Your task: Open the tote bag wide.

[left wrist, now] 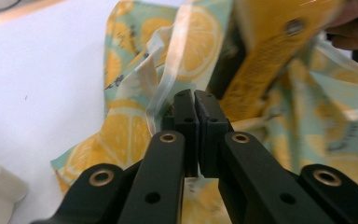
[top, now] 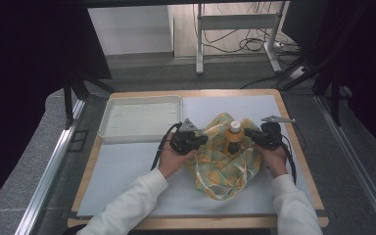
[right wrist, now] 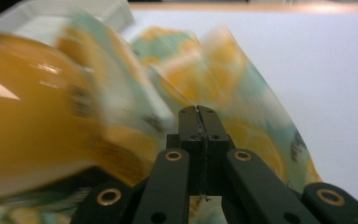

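The bag [top: 225,159], a lemon-print cloth or plastic sack, lies crumpled on the mat [top: 127,171] slightly right of the table's centre. Its long axis runs roughly from 12 to 6 o'clock, mouth toward 12, with the loose bottom spreading toward the person. A bottle [top: 234,137] of orange liquid with a white cap stands in the bag's upper part, cap up in the high view; in the right gripper view it appears blurred and tilted, so its exact lean cannot be told.

The left gripper [top: 201,138] sits at the bag's 9 o'clock edge. Its jaws are pressed together, and in the left gripper view a fold of the bag [left wrist: 135,135] appears pinched at their tips. The right gripper [top: 250,137] sits at the bag's 3 o'clock edge, just beside the bottle; its jaws are likewise pressed together, with what looks like a thin edge of bag [right wrist: 247,93] caught between them.

The mat is pale and plain and covers most of a wood-edged table [top: 293,147]. A white tray [top: 142,105] lies at 10 o'clock from the bag, near the left gripper but apart from it, along the far left of the mat.

Open mat lies at 7 to 8 o'clock and at 12 to 1 o'clock of the bag. The table's right edge is near the right gripper at 3 o'clock. Beyond the far edge are grey floor, a metal frame [top: 235,22] and cables [top: 247,44]; dark curtains flank both sides.
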Motion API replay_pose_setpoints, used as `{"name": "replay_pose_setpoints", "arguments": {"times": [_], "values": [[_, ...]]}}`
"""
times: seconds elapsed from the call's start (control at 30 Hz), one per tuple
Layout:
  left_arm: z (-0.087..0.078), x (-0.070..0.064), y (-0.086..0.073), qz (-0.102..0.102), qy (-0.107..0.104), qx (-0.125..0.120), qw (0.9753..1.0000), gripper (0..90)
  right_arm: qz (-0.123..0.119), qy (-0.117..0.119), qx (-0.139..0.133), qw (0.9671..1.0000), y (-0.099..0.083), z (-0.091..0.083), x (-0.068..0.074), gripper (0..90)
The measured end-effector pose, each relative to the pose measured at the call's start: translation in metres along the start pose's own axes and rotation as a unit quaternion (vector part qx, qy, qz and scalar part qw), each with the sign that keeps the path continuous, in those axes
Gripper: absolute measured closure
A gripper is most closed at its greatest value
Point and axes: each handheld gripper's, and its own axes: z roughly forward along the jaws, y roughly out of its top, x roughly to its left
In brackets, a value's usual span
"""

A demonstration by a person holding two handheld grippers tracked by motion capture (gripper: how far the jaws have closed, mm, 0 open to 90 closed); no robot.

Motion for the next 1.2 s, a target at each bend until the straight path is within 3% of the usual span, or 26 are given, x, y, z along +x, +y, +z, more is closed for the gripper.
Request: {"name": "replay_pose_setpoints", "arguments": {"times": [0.17, 0.43, 0.5, 0.6, 0.73, 1.0, 1.1, 1.2], "values": [[0.014, 0.014, -0.008, -0.017, 0.016, 0.021, 0.9995, 88.7, 0.015, -0.017, 0.020, 0.9995, -0.008, 0.015, -0.012, 89.3], [0.032, 0.029, -0.019, -0.036, 0.023, 0.061, 0.9972, 89.5, 0.034, -0.046, 0.043, 0.9975, -0.016, 0.019, -0.026, 89.3], [0.035, 0.028, -0.021, -0.042, 0.019, 0.067, 0.9967, 89.4, 0.040, -0.050, 0.049, 0.9967, -0.018, 0.020, -0.030, 89.3], [0.038, 0.025, -0.021, -0.032, 0.019, 0.077, 0.9964, 89.3, 0.043, -0.055, 0.056, 0.9960, -0.022, 0.021, -0.032, 89.3], [0.036, 0.023, -0.020, -0.028, 0.015, 0.077, 0.9965, 89.1, 0.041, -0.054, 0.045, 0.9967, -0.020, 0.015, -0.030, 89.3], [0.032, 0.025, -0.022, -0.027, 0.006, 0.080, 0.9964, 89.2, 0.004, -0.029, -0.018, 0.9994, -0.004, -0.043, 0.000, 89.3], [0.031, 0.024, -0.022, -0.025, 0.006, 0.080, 0.9965, 89.1, -0.019, -0.003, -0.037, 0.9991, -0.002, -0.066, 0.025, 89.3], [0.030, 0.023, -0.022, -0.025, 0.005, 0.079, 0.9966, 89.0, -0.043, 0.031, -0.040, 0.9978, -0.006, -0.078, 0.050, 89.3]]}}
